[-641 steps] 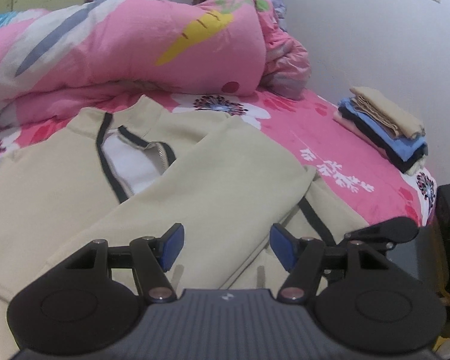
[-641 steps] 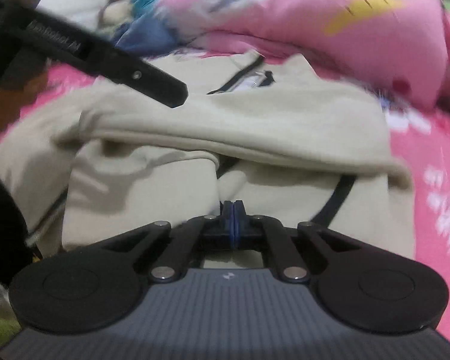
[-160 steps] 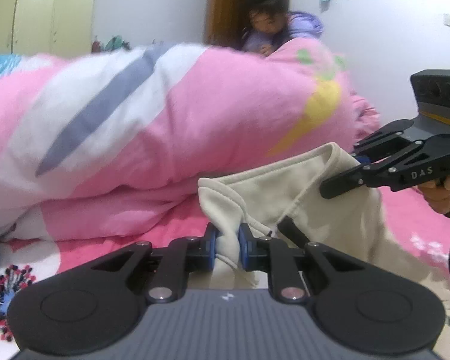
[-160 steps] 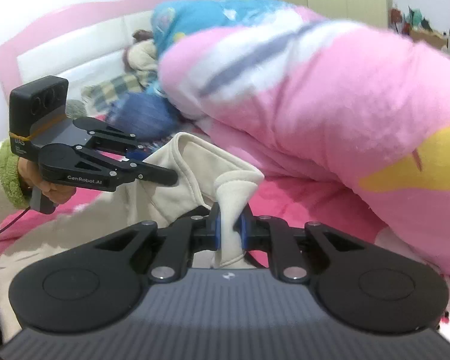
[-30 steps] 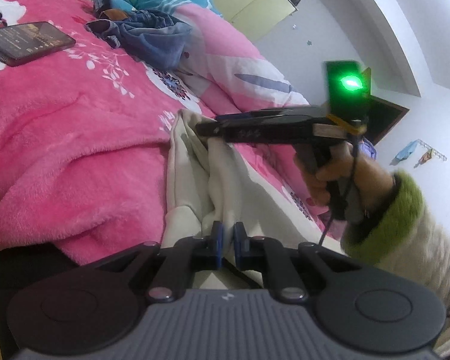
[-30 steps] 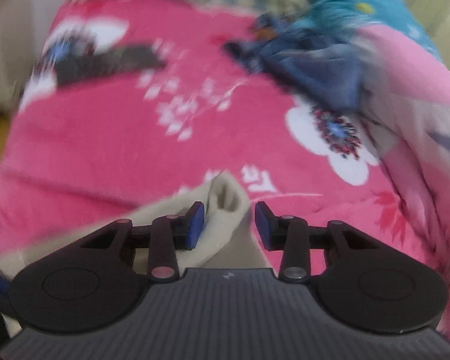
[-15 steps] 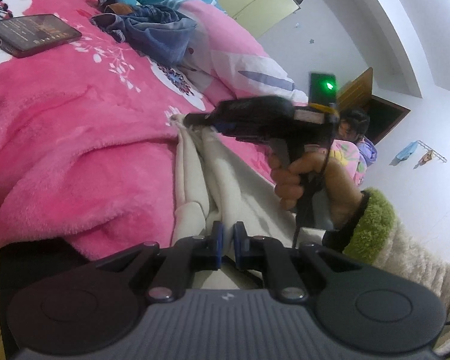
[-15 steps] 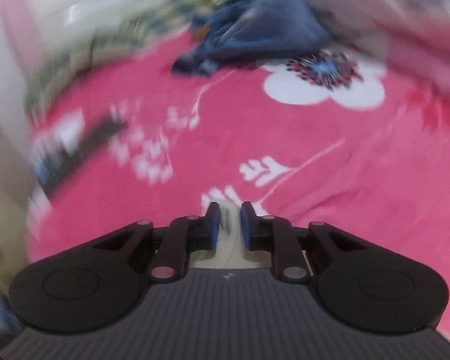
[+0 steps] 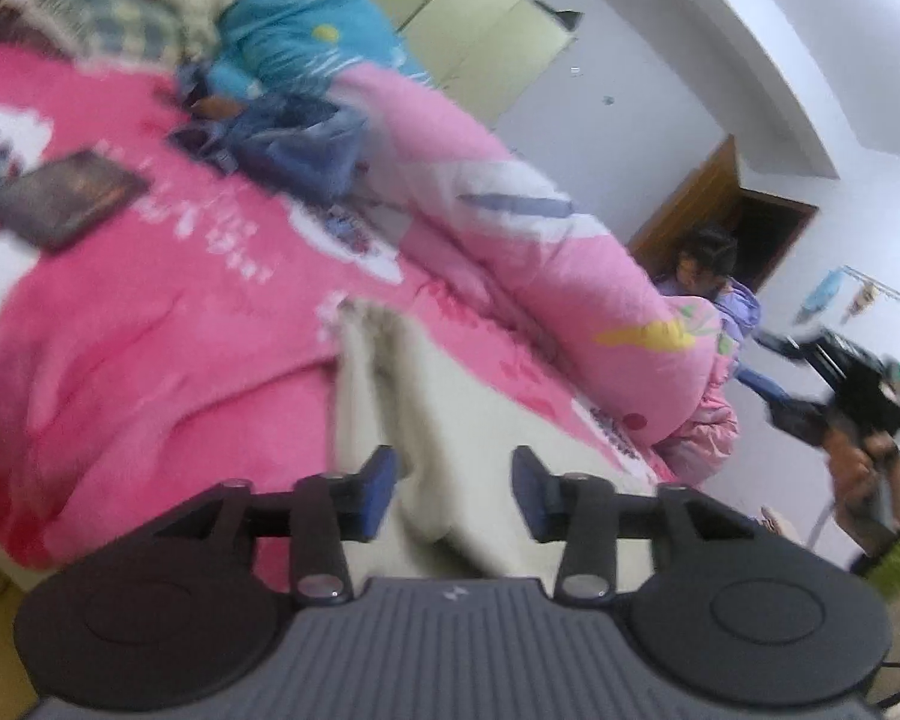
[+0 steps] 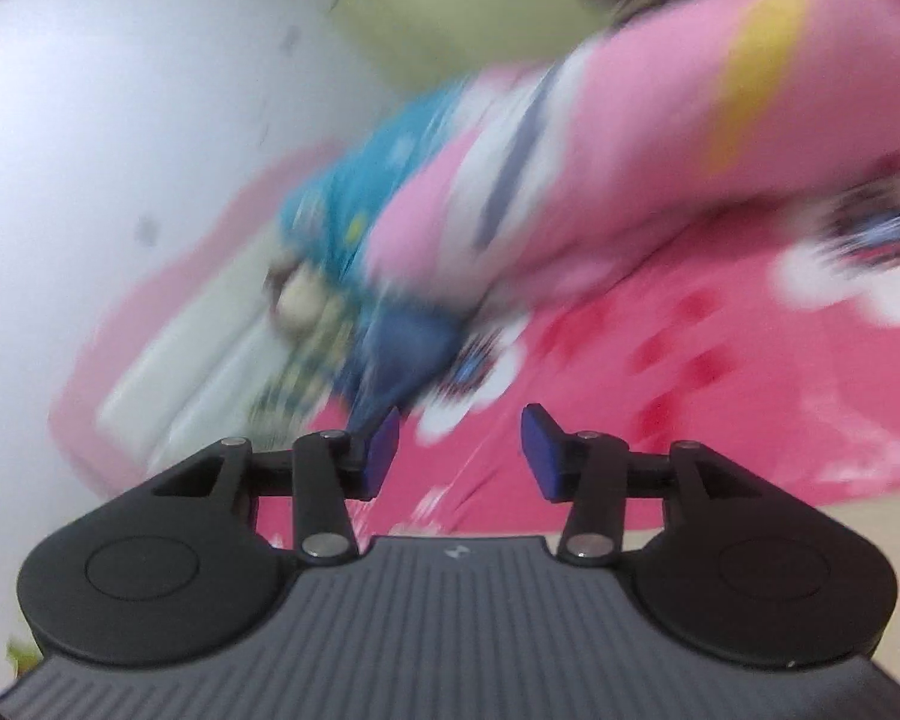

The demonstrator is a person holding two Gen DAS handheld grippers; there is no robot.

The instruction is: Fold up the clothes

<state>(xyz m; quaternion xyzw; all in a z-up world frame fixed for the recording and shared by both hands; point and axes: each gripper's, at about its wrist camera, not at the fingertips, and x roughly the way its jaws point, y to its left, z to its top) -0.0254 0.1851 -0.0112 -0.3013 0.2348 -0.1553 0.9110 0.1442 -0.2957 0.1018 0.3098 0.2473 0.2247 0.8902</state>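
The left gripper was seen with jaws spread, the beige garment lying loose between them on the pink bedspread. The right gripper was likewise parted, nothing held.

left gripper: black linkage arms, blue pads, silver pivot screws, ribbed grey housing
right gripper: same build, small logo on housing
sleeve: fuzzy green cuff, thin black cable beside it
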